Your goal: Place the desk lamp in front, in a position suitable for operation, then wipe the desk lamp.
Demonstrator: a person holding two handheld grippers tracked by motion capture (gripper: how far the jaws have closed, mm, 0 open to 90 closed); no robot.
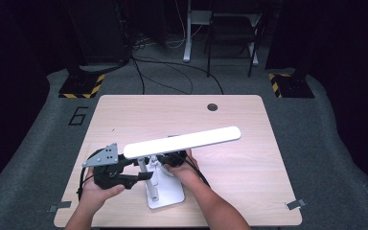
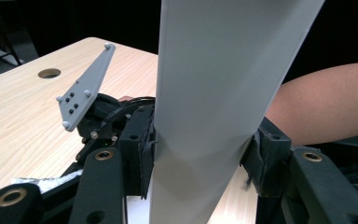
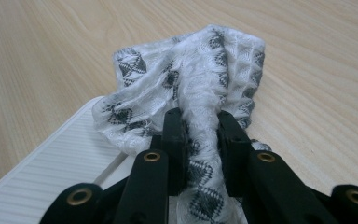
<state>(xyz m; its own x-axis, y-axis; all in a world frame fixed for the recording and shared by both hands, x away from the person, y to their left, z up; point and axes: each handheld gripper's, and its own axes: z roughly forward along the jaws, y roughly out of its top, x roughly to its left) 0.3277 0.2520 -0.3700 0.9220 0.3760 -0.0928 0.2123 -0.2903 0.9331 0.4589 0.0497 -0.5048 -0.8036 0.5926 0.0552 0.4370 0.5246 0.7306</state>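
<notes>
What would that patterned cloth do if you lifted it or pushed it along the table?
Probably floppy: the patterned cloth bunches into soft folds where the right hand-held gripper pinches it. It looks thin and light, so it would likely dangle when lifted. Pushed across the wooden table, it would probably crumple rather than slide flat.

A pale wooden surface [image 1: 249, 158], with a round hole [image 1: 212, 107] near its far edge, is carrying a white desk lamp's flat base [image 1: 168, 195] near its front edge.
</notes>
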